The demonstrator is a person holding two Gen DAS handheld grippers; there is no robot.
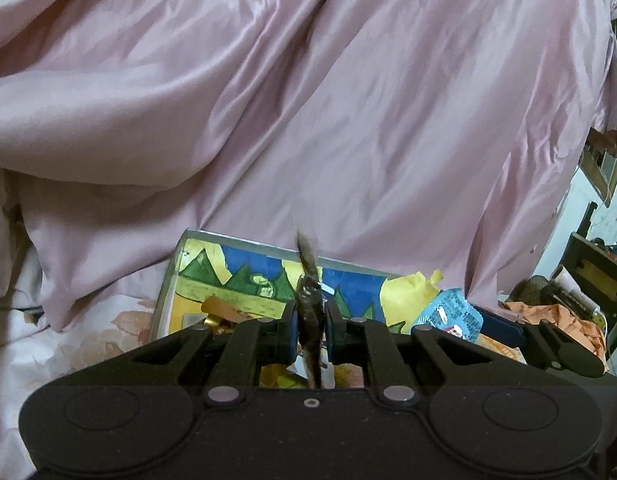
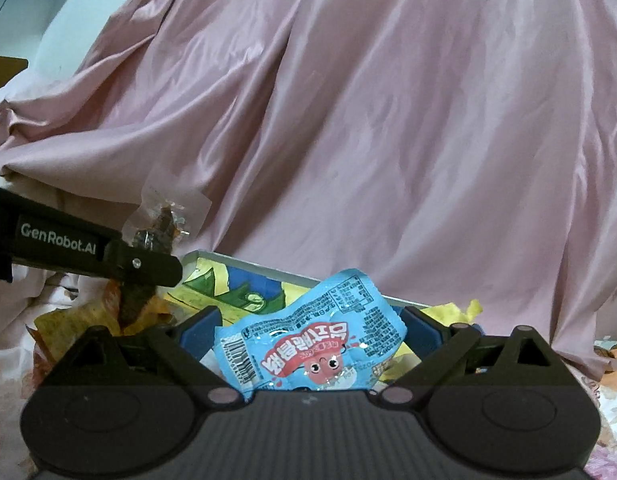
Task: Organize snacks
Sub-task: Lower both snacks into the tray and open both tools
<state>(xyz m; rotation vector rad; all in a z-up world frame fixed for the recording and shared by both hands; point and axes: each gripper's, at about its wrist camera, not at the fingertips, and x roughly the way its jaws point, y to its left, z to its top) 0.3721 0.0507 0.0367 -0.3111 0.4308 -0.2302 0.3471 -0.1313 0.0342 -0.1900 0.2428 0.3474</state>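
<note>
My left gripper (image 1: 311,320) is shut on a dark snack in a clear wrapper (image 1: 308,304), held edge-on above a colourful box (image 1: 212,280). In the right wrist view the left gripper (image 2: 148,268) comes in from the left with that clear-wrapped snack (image 2: 156,228). My right gripper (image 2: 308,328) stands wide with a light blue snack packet (image 2: 308,340) with red Korean lettering between its fingers; whether the pads press it I cannot tell. The blue packet (image 1: 448,314) also shows right of the left gripper.
A large pink satin quilt (image 1: 308,100) fills the background. Yellow wrappers (image 1: 404,292) and other snacks lie in the colourful box (image 2: 228,284). A white flowered sheet (image 1: 88,340) is at the left. Dark furniture and orange clutter (image 1: 556,316) stand at the right.
</note>
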